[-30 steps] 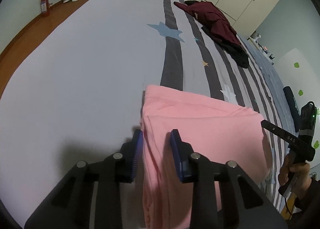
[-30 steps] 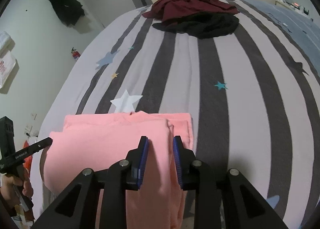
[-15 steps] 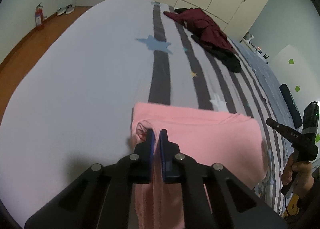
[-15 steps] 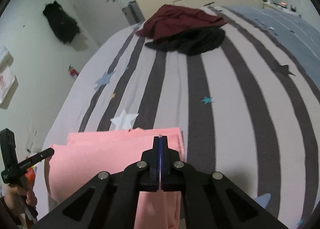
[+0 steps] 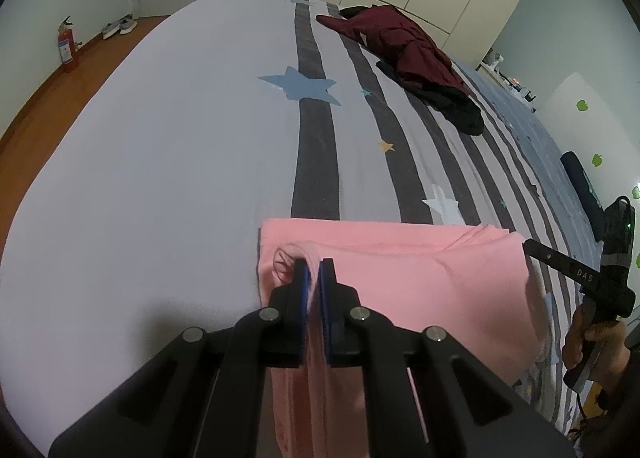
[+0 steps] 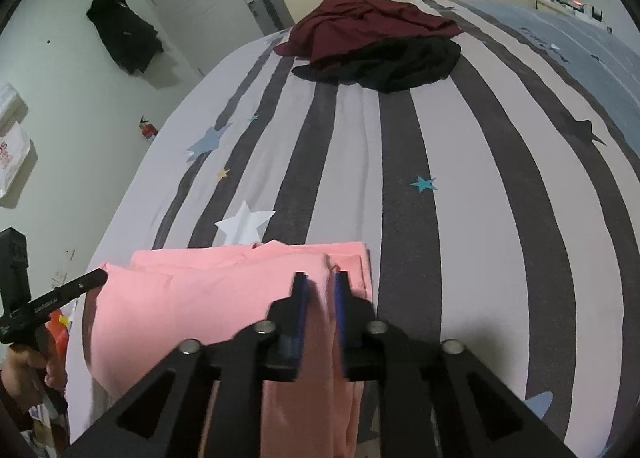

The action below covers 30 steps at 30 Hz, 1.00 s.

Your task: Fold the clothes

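Observation:
A pink garment (image 5: 420,270) lies folded at the near edge of the striped bed and hangs over it. My left gripper (image 5: 315,266) is shut on its left corner, with a fold of pink cloth pinched between the blue pads. In the right wrist view my right gripper (image 6: 320,282) sits at the right corner of the pink garment (image 6: 208,298). Its jaws stand slightly apart with pink cloth between them. Each view shows the other gripper held in a hand at the garment's far side.
A maroon garment (image 5: 404,46) lies on a black one (image 5: 460,110) at the far end of the bed (image 5: 160,162). In the right wrist view the pile (image 6: 372,42) is straight ahead. A fire extinguisher (image 5: 67,46) stands on the wooden floor left.
Both grippers closed on the garment's corners from open a second ago. The right gripper's jaws, fully closed half a second ago, now stand slightly apart. Both cameras rose a little.

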Motion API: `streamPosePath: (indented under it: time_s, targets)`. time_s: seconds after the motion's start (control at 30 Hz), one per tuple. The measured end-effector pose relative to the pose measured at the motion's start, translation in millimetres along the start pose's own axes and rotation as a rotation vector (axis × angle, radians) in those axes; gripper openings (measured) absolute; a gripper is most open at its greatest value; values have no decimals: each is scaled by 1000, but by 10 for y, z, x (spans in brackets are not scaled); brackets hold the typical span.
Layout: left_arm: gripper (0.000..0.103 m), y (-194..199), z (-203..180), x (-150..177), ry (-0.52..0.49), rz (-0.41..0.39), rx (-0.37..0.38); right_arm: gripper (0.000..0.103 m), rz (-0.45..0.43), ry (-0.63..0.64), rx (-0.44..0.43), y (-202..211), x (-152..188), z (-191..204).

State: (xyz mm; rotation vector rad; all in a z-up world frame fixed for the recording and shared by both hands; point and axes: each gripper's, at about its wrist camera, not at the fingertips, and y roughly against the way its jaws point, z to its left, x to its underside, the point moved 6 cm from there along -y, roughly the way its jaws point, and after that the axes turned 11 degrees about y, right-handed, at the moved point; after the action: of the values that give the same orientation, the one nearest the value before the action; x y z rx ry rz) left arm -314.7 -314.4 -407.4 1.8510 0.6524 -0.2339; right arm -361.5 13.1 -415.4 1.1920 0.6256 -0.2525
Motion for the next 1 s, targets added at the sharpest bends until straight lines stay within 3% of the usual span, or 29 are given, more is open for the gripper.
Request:
streamPosePath:
  time_s: [0.13, 0.2, 0.33, 0.7, 1.0]
  targets:
    - [4, 0, 12, -21, 0, -5, 6, 29, 5, -5, -25, -64, -6, -26]
    - [4, -19, 4, -32, -1, -7, 9, 17, 6, 0, -44, -92, -20, -24]
    - [4, -41, -19, -67, -5, -10, 14, 5, 22, 0, -71, -169, -25, -21]
    - [4, 11, -232, -336, -39, -56, 15, 3, -59, -12, 16, 158, -163, -64]
    - [3, -375, 77, -238, -6, 19, -88, 3, 14, 36, 50, -195, -134, -109]
